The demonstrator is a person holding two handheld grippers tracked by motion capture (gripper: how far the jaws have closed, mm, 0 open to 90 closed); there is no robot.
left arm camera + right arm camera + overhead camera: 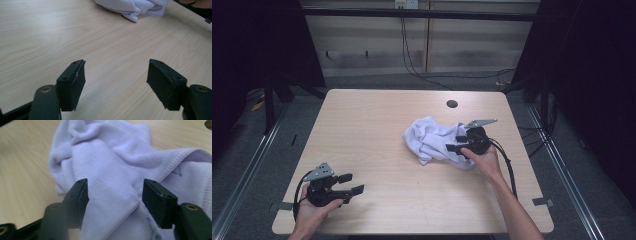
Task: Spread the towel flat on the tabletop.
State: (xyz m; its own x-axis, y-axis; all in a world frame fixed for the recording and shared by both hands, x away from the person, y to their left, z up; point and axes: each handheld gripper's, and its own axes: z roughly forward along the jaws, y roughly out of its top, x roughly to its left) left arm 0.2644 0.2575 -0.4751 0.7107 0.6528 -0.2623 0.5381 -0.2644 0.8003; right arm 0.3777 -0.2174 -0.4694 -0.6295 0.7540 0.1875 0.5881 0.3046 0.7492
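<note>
Directly ahead of the right claw (112, 202), between its spread jaws, lies the crumpled white towel (110, 162) on the surface (377, 125) — a hemmed fold runs across the gap. Step in hand, as judged: approach for a grasp; nothing is pinched yet. Next move calls for lowering onto the hem and closing. Well apart from the towel, the left claw (116, 82) stands wide and empty — bare surface beneath it.
</note>
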